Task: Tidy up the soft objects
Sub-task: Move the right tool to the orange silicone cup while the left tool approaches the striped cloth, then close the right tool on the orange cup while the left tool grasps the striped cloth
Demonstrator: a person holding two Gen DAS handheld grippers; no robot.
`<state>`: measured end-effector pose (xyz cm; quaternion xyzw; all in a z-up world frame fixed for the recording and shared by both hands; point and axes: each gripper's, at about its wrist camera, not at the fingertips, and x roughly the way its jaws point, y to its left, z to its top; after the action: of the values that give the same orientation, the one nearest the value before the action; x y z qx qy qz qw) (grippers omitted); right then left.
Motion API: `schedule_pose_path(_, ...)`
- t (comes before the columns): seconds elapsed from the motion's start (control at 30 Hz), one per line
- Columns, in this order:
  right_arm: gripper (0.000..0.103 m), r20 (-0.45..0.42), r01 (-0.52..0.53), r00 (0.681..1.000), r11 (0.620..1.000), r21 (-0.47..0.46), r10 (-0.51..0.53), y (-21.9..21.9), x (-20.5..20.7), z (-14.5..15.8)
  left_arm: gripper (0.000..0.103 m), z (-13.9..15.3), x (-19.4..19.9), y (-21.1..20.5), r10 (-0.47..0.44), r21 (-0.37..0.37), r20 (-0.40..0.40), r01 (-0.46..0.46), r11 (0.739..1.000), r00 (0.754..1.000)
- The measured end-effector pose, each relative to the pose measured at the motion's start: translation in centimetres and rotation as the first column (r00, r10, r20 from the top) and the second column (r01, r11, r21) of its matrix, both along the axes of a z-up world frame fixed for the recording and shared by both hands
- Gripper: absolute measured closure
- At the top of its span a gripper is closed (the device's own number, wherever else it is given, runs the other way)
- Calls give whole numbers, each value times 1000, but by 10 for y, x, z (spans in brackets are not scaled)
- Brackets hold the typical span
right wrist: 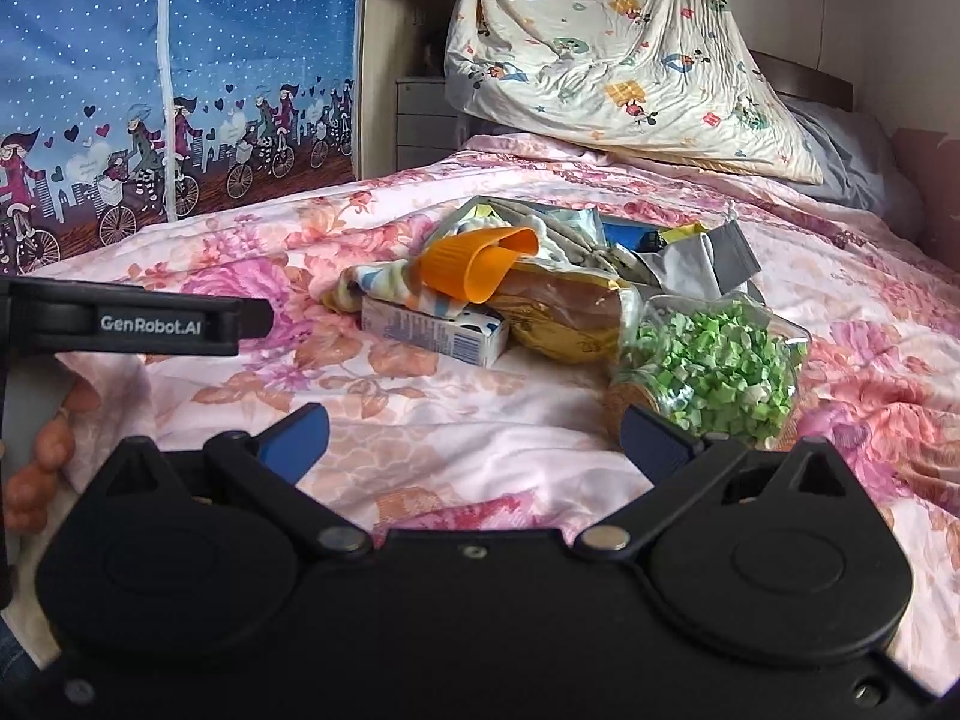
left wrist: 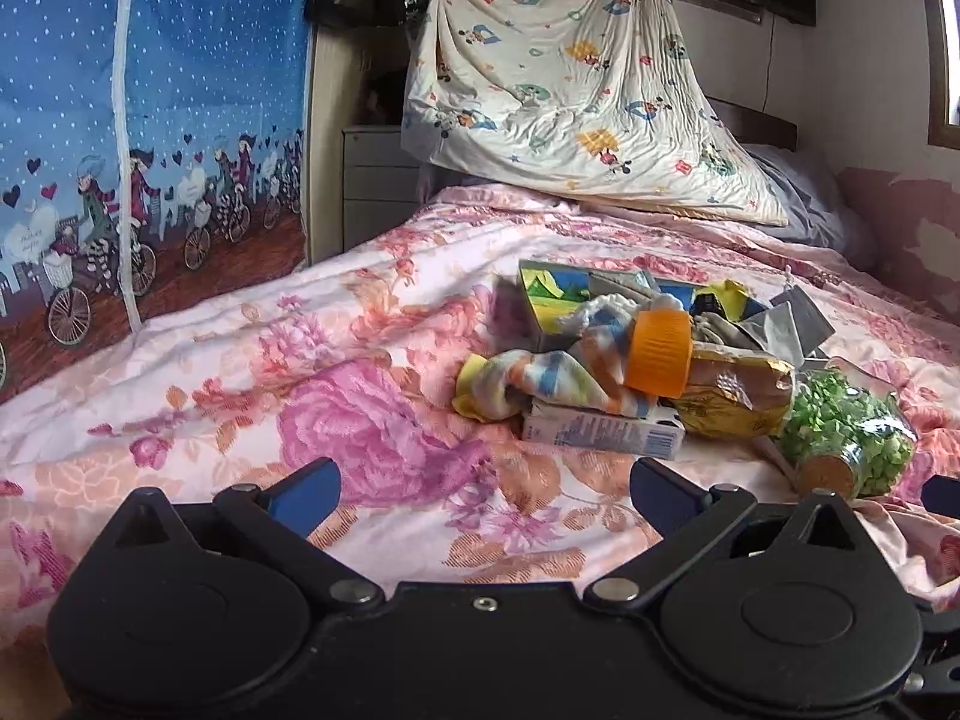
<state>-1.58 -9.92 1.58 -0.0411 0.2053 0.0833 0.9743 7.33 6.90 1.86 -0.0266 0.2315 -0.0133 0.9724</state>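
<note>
Pink floral bedspread [left wrist: 198,372], soft and rumpled; everything sits on it in one heap, centre-right of the bed.

Heap, as seen: striped cloth [left wrist: 540,375] twisted across a small carton [left wrist: 600,431]; orange cup [left wrist: 659,354] lying on its side on top of the cloth; gold bag [left wrist: 735,399] just right of the cup; jar [left wrist: 852,441] of green bits at the near right, on its side, cork end towards you. Behind them, a printed box [left wrist: 549,300] and grey pouch [left wrist: 792,321], partly buried.

Your left gripper [left wrist: 483,489] is spread wide and empty, low over bare bedspread, near side of the heap and a little left of it. Your right gripper [right wrist: 474,435] is also wide and empty; the jar [right wrist: 714,366] lies just beyond its right finger [right wrist: 654,435].

Soft things here look to be the cloth and perhaps the pouch; the rest reads as hard or crinkly.

Risks from here:
- Cloth is pinned under the cup and draped over the carton. Pull it straight out and the cup likely tips off, and the carton may drag along.
- The jar is round, on a yielding surface, close to your right finger. A nudge could roll it towards the right edge.
- Close too low and you pinch bedspread with the cloth, lifting a fold and shifting the whole heap.
- The two grippers sit near each other; crossing over the heap risks a knock.
</note>
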Motion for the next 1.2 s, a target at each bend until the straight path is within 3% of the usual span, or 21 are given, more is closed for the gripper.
schedule_pose_path(0.33, 0, 0, -34, 999, 997, -68, 34, 21, 7, 6, 1, -2, 19, 4, 35, 72, 23, -36, 997, 999)
schedule_pose_path(0.6, 1, -32, -93, 995, 984, -150, 89, 29, 19, 2, 1, -8, 41, 22, 40, -62, -26, -41, 997, 999)
schedule_pose_path(0.8, 1, -7, -108, 994, 968, -226, 109, 32, 30, 4, 1, -6, 60, 30, 6, -175, 15, -3, 985, 1000)
schedule_pose_path(1.0, 1, 1, -117, 992, 935, -335, 125, 32, 57, 11, 1, -8, 82, 25, -50, -222, 55, 61, 973, 997)
schedule_pose_path(1.2, 1, -4, -139, 989, 915, -379, 148, 35, 89, 12, 1, -12, 102, 29, -64, -265, 40, 73, 961, 997)
